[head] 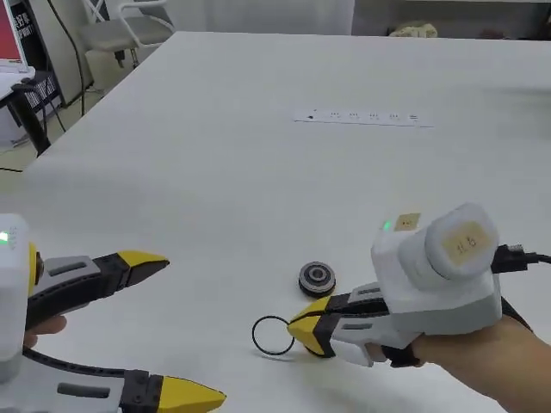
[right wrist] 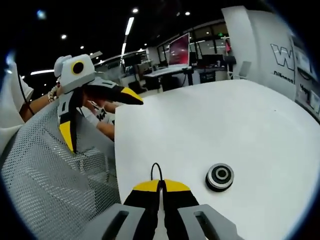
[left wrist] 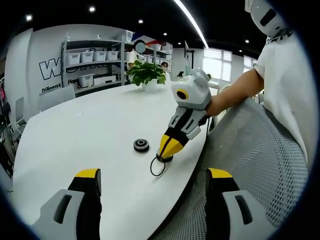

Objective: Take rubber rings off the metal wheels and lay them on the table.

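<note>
One rubber ring pinched by right claw; left gripper view adds plant.

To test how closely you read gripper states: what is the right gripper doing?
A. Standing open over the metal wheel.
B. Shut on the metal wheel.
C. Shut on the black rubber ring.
C: the right gripper has its jaws together on the rubber ring, whose loop pokes past them; the metal wheel lies apart.
</note>
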